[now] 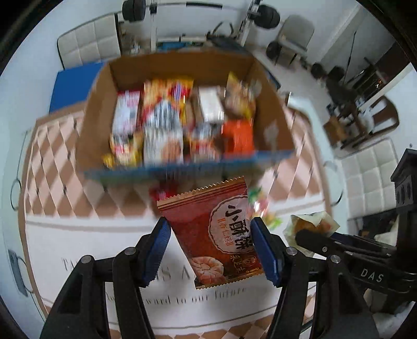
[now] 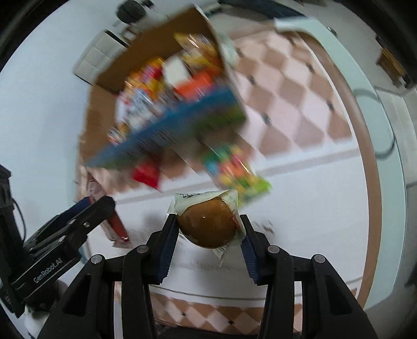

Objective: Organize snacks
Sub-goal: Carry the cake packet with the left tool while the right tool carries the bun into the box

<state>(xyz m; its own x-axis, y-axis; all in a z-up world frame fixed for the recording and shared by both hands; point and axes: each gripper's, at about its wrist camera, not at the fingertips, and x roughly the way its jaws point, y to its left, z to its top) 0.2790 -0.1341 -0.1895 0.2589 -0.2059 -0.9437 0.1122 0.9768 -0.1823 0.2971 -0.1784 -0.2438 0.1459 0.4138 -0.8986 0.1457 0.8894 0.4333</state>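
Observation:
My left gripper (image 1: pixel 209 243) is shut on a red pastry packet (image 1: pixel 213 234) with Chinese print, held above the table in front of the box. My right gripper (image 2: pixel 209 229) is shut on a clear-wrapped brown bun (image 2: pixel 208 225); the bun also shows in the left wrist view (image 1: pixel 311 224) at the right. A cardboard box (image 1: pixel 99 114) with a blue front edge stands ahead, holding several snack packets (image 1: pixel 161 125); it shows blurred in the right wrist view (image 2: pixel 104 125). The left gripper appears in the right wrist view (image 2: pixel 99 208) at the left.
A colourful candy bag (image 2: pixel 234 169) and a small red packet (image 2: pixel 146 174) lie on the checkered tablecloth (image 2: pixel 286 104) in front of the box. White chairs (image 1: pixel 365 177) and gym weights (image 1: pixel 265 17) stand around the table. The candy bag shows behind the red packet (image 1: pixel 260 206).

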